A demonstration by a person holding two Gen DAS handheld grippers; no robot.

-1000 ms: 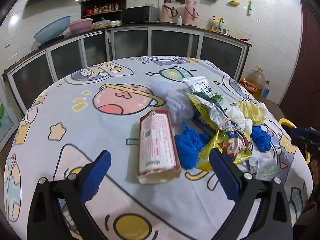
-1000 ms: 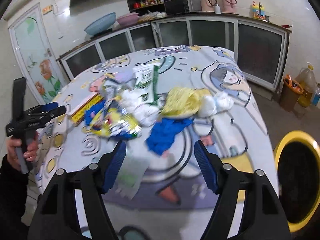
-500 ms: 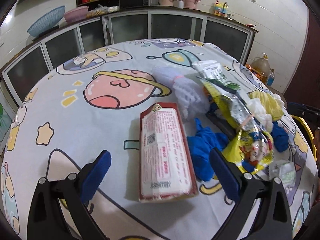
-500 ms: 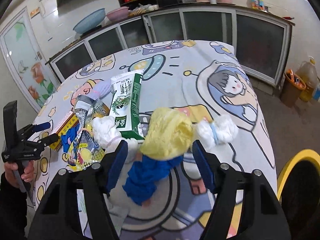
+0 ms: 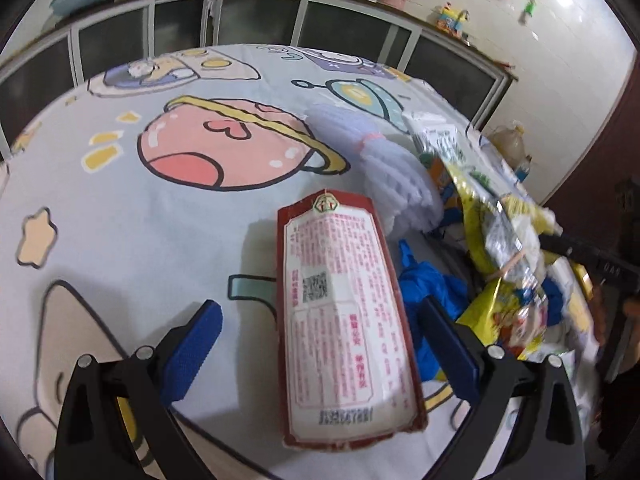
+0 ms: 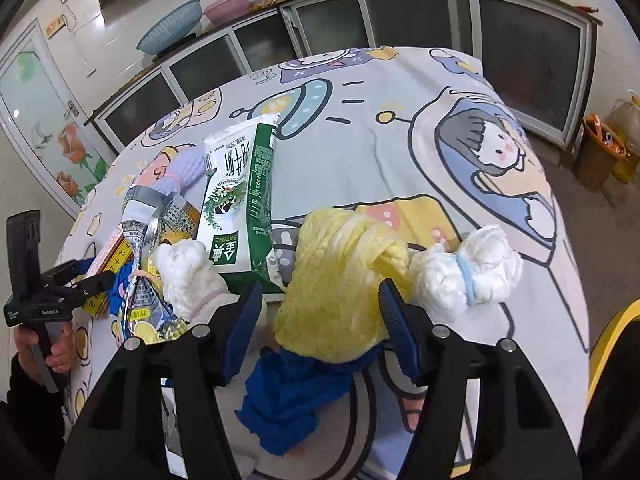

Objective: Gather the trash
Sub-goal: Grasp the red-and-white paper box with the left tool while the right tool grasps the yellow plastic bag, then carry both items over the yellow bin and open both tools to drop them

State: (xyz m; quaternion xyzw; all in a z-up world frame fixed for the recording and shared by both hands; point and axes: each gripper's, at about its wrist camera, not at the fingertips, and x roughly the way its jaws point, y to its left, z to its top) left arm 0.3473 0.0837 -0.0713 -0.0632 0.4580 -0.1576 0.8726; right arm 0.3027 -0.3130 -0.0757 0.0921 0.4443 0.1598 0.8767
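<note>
Left wrist view: left gripper (image 5: 320, 340) has fingers wide apart, straddling the red-edged packet (image 5: 348, 316) flat on the tablecloth (image 5: 120, 208); pads not touching it. Blue glove (image 5: 432, 300) and snack wrappers (image 5: 504, 264) lie just beside.

Right wrist view: right gripper (image 6: 320, 328) is closing round the yellow bag (image 6: 340, 284), no squeeze yet. Milk carton (image 6: 240, 200) and white wad (image 6: 468, 272) sit untouched, yellow-rimmed bin (image 6: 612, 340) at right edge. Judging by this, nothing's collected yet; whole pile's left.

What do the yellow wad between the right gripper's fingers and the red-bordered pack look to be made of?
Yellow wad: likely thin crumpled plastic film, soft matte folds and a knotted twist. Red-bordered pack: probably printed glossy plastic wrapper or coated paper, smooth with sheen; hard to tell.
</note>
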